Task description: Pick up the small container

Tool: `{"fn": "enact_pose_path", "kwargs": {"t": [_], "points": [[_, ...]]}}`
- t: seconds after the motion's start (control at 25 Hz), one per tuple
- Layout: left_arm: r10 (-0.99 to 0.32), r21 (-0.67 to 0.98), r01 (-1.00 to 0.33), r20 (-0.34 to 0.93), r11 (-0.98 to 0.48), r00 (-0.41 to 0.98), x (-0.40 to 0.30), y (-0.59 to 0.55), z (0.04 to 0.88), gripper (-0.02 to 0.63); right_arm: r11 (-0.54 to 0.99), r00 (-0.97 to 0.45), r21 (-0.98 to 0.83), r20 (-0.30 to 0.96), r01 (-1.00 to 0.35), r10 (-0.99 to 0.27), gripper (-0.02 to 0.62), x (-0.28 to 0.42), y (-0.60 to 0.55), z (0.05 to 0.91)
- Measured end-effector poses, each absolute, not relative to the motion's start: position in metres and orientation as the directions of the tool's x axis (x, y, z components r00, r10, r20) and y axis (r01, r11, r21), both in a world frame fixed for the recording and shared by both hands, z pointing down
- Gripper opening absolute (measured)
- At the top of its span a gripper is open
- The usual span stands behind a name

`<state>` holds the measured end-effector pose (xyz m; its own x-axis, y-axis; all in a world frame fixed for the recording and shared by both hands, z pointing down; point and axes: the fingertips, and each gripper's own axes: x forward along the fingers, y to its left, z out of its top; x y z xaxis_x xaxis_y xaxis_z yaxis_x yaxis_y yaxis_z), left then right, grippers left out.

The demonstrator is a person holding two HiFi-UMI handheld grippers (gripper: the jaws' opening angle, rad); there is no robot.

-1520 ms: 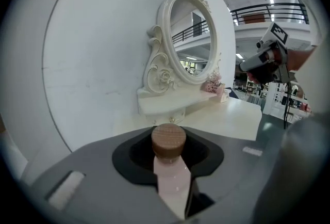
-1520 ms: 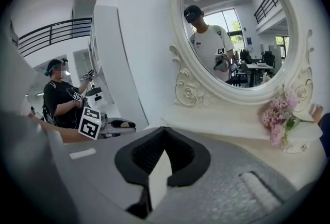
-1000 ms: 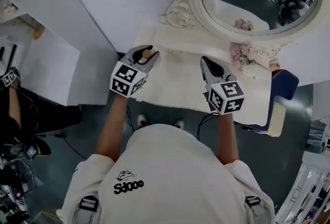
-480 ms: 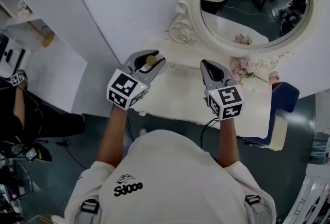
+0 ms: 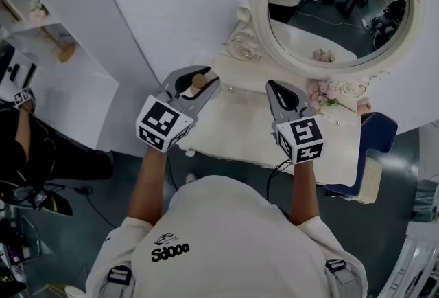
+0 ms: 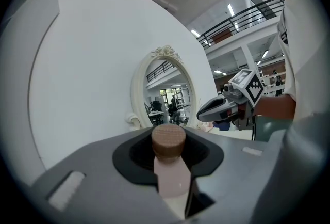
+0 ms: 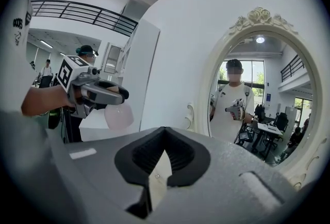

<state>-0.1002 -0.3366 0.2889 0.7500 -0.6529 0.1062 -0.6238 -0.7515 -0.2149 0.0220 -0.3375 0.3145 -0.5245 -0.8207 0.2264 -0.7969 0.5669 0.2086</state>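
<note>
The small container [image 5: 199, 80], a pale pink bottle with a round wooden cap, is up off the white vanity table [image 5: 236, 128]. My left gripper [image 5: 204, 79] is shut on it. In the left gripper view the container [image 6: 172, 179] stands upright between the jaws with its cap above them. Seen from the right gripper view, its rounded pink body [image 7: 119, 115] hangs below the left gripper [image 7: 112, 95]. My right gripper [image 5: 276, 87] hovers over the table to the right, jaws together with nothing between them [image 7: 164, 134].
An oval mirror [image 5: 336, 8] in an ornate white frame stands on the back of the table against the white wall. Pink flowers [image 5: 319, 92] lie at its foot. A blue chair [image 5: 376, 118] stands at the right, white shelving [image 5: 62, 77] at the left.
The head view has shifted a little. Both grippers keep their stance, the left one still holding the container over the table's left end.
</note>
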Motion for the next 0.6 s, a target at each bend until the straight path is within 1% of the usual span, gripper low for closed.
{"fn": "enact_pose_path", "kwargs": {"t": [0.6], "points": [[-0.649,-0.225,-0.617,0.113,-0.754,0.752,-0.103,-0.323,0.288,0.129,0.566,-0.519,0.207,0.242,-0.798,-0.82,0.002,0.02,-0.328,0.317]]}}
